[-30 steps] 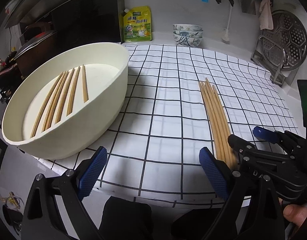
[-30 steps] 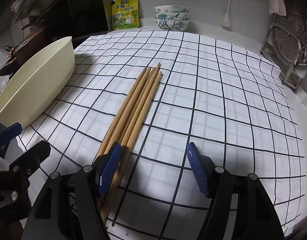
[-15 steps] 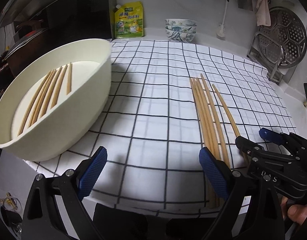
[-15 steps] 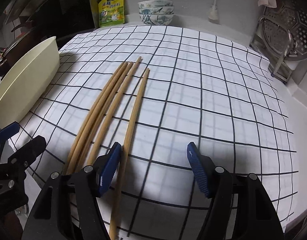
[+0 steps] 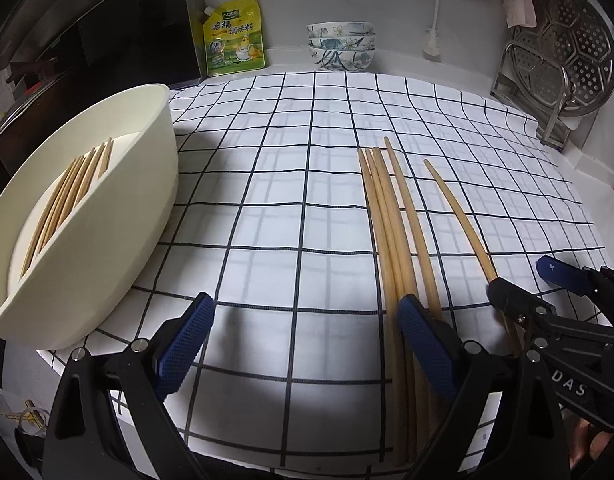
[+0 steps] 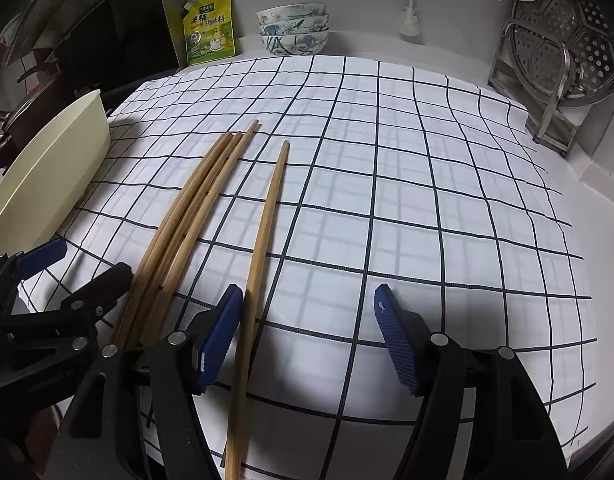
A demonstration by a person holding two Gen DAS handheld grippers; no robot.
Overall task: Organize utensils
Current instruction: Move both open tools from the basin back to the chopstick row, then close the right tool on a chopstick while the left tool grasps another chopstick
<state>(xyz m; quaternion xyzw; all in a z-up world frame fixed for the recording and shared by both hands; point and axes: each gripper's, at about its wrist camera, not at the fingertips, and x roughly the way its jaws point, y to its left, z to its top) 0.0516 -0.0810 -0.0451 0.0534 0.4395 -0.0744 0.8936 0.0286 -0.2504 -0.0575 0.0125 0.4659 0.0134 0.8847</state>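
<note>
One chopstick [image 6: 263, 236] lies by itself on the checked cloth [image 6: 407, 200] that covers the tabletop, split off from a bundle of chopsticks [image 6: 187, 220] just beside it. The single stick runs between the fingers of the right tool [image 6: 309, 334], hard against the inner face of that tool's left finger [image 6: 219, 336]; whether the pad actually touches it I cannot tell. The right finger stands well clear of it, so this tool is spread apart and clamps nothing.

The bundle lies to the left of the right tool, and its near ends pass under the right finger of the left tool [image 5: 303, 350]. That tool is also spread wide, with only bare cloth between its fingers [image 5: 187, 340].

Further left of the left tool sits a cream-coloured basin [image 5: 119, 236] on the cloth's edge, with several more chopsticks [image 5: 67, 196] lying side by side on its floor.

Ahead of both tools, along the back wall, stand a yellow seasoning pouch [image 5: 233, 36] and a stack of patterned bowls [image 5: 341, 46]. Off to the right, a perforated steel steamer plate [image 5: 567, 60] leans in a metal rack.
</note>
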